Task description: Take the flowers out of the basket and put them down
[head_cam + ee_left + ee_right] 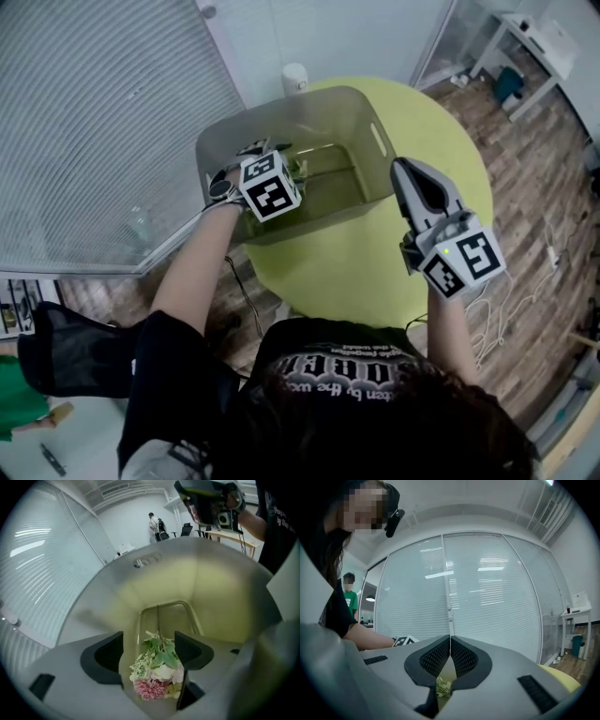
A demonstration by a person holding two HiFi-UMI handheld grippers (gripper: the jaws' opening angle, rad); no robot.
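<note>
Grey basket (228,148): on the yellow-green worktop (375,258), flowers (157,679) inside.
Left tongs (148,651): wide apart, flowers between, ungripped.
Right tongs (450,641): closed, empty, right of basket.

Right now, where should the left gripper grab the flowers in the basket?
From above, probably: the flowers lie flat in the basket, framed by the open left gripper. Close across the leafy neck behind the blooms; the stem looks too thin.
</note>
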